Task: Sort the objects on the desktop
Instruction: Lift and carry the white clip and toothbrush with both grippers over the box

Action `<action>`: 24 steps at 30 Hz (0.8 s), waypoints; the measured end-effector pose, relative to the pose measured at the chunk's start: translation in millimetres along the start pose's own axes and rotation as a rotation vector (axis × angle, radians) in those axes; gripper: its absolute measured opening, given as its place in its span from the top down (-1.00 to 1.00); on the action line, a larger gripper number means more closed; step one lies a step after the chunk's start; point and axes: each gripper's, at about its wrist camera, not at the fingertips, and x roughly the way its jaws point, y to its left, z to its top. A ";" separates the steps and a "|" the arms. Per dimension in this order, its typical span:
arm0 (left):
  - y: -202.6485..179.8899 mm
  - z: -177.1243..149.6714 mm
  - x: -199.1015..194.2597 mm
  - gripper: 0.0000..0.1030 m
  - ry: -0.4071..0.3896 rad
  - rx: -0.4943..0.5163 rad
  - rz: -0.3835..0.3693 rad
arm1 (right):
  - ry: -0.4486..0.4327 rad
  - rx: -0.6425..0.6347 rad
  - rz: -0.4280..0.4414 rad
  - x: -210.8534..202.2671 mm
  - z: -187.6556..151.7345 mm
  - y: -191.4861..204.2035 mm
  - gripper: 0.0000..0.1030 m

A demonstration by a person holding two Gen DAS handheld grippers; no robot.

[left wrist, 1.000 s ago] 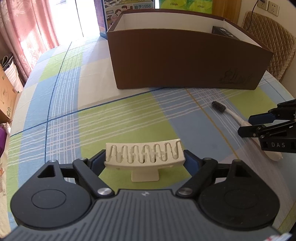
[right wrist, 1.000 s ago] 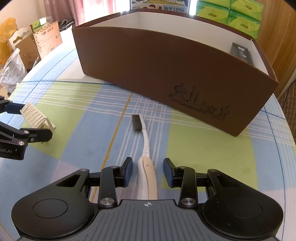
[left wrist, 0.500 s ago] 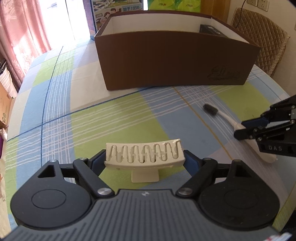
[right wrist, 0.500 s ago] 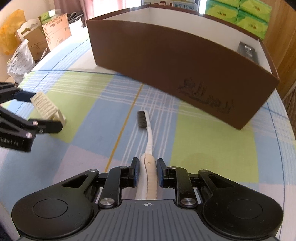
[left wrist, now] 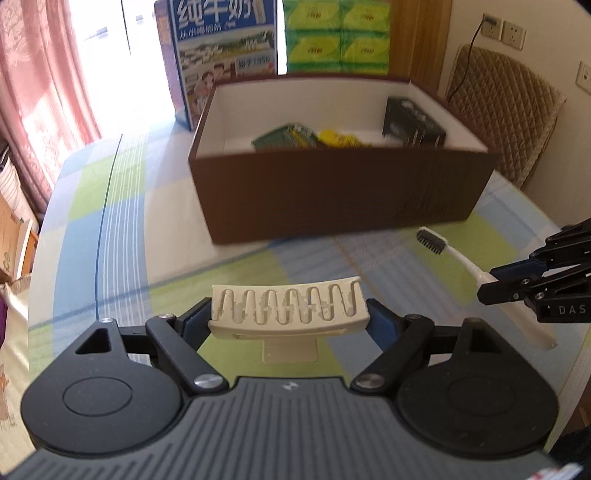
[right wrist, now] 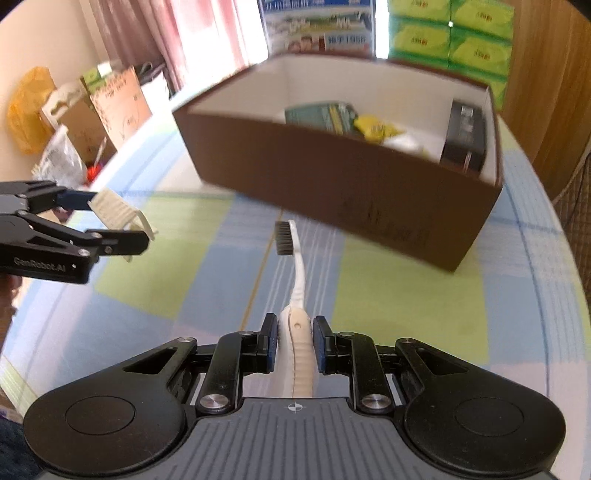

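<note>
Your right gripper (right wrist: 294,341) is squeezed on the toothbrush (right wrist: 297,295) handle; your left gripper (left wrist: 289,314) is squeezed on the comb piece (left wrist: 289,308). Both look light and stiff, up off the table, near the brown box (left wrist: 332,188).

Behind the table: blue milk carton box (left wrist: 225,55), stacked green tissue packs (left wrist: 338,35) — pink curtain (left wrist: 48,85) left. Quilted chair (left wrist: 502,110) right, wall sockets (left wrist: 506,31) above.

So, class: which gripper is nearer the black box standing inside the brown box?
Right. The right gripper, holding the toothbrush, faces the black box; the left gripper sits farther left.
</note>
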 end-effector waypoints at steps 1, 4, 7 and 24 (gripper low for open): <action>-0.2 6.0 -1.4 -0.62 -0.010 0.001 -0.004 | -0.011 0.003 0.004 -3.1 4.9 -1.4 0.67; -0.5 25.4 -4.6 -0.62 -0.043 0.008 -0.018 | -0.044 0.006 0.014 -13.2 21.2 -7.5 0.67; 0.4 46.7 -6.9 -0.62 -0.076 0.023 -0.022 | -0.076 0.011 0.030 -19.9 41.6 -13.8 0.67; 14.4 163.7 36.1 -0.62 -0.160 0.058 -0.021 | -0.191 -0.064 0.036 -15.0 163.5 -50.0 0.67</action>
